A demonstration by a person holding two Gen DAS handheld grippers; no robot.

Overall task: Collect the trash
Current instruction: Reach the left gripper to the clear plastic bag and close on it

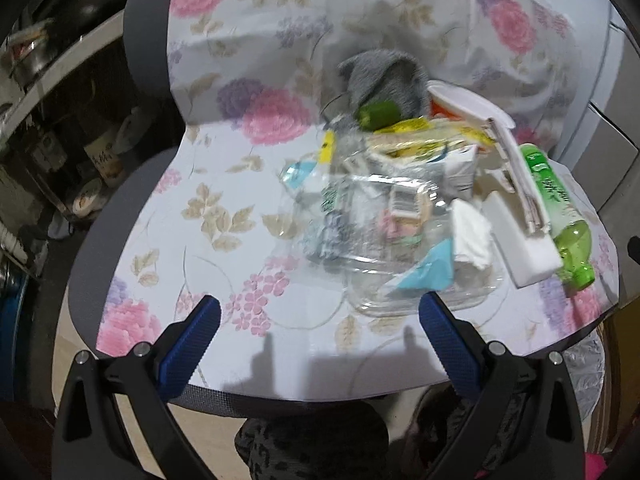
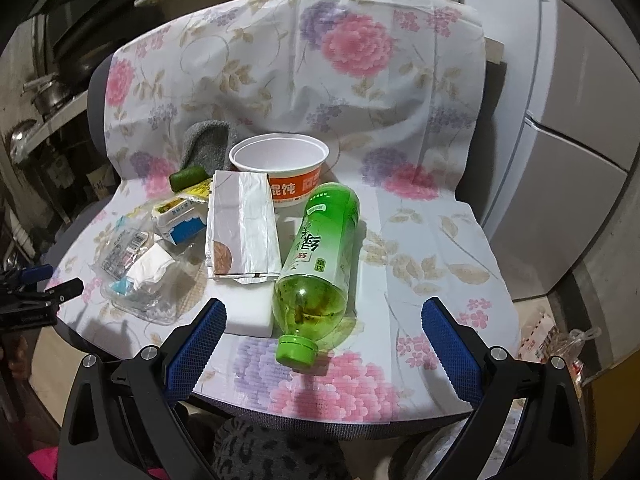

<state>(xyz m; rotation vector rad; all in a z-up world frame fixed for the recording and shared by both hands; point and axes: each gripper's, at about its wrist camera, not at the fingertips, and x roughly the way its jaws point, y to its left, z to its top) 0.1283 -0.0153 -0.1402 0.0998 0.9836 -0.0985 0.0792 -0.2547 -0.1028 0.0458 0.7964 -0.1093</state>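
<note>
Trash lies piled on a chair seat under a floral cloth point(image 2: 420, 240). A green plastic bottle point(image 2: 320, 264) lies on its side, cap toward me, beside a silver foil bag point(image 2: 242, 224) and a white block point(image 2: 248, 312). Behind them stand a white and orange paper bowl point(image 2: 280, 164), a grey sock point(image 2: 204, 140) and a small green piece point(image 2: 186, 176). Clear plastic packaging point(image 1: 384, 232) with a white tissue point(image 1: 472, 236) sits left. My right gripper point(image 2: 322, 320) is open just in front of the bottle's cap. My left gripper point(image 1: 320, 320) is open before the clear packaging; it also shows as the left gripper point(image 2: 44, 284) at the left edge.
A white refrigerator point(image 2: 572, 128) stands right of the chair. Shelves with pots and dishes point(image 1: 60, 140) fill the left side. A plastic bag with packets point(image 2: 560, 344) lies on the floor at the right. A person's patterned clothing point(image 2: 272, 456) shows below the seat's front edge.
</note>
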